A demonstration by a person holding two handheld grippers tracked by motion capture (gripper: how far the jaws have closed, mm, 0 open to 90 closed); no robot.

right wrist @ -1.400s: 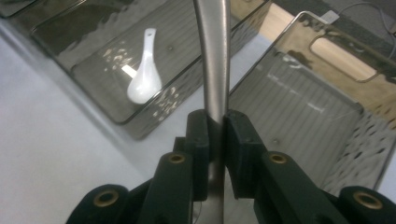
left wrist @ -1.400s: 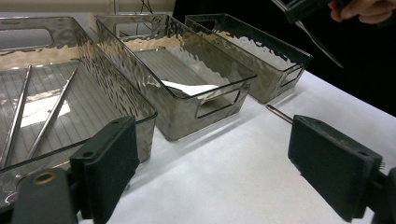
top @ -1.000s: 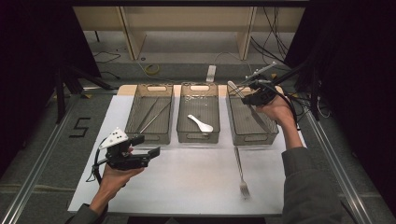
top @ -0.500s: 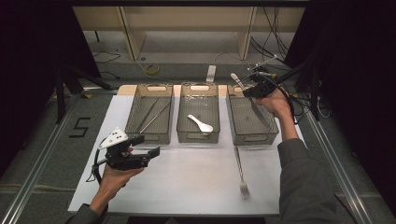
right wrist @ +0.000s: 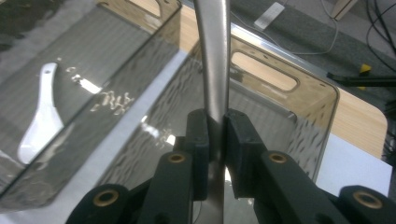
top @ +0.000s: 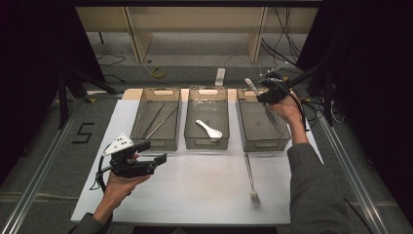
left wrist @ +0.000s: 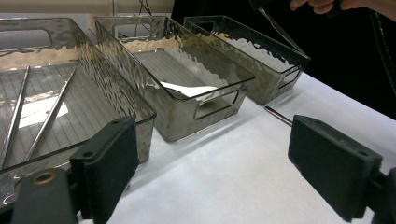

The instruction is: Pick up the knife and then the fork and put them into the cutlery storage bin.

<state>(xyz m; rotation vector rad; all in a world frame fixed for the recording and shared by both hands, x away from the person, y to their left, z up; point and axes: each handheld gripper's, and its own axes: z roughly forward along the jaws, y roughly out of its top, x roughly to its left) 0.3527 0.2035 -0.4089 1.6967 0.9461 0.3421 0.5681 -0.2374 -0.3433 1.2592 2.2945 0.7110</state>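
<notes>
Pinching a knife (right wrist: 212, 60) by its handle, the right tongs (right wrist: 215, 140) held it over the right bin (top: 263, 127). Left tongs (left wrist: 224, 168) waited spread above the desk (top: 195, 190). Sticks and a white spoon (top: 208, 128) were binned; a fork (top: 252, 179) remained.

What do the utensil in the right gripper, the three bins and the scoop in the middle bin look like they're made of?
Utensil in the right gripper: likely stainless steel, with a smooth grey brushed sheen.
Bins: probably smoky clear plastic; rippled walls you can see through.
Scoop: white and glossy, ceramic or melamine; I can't tell which.
</notes>
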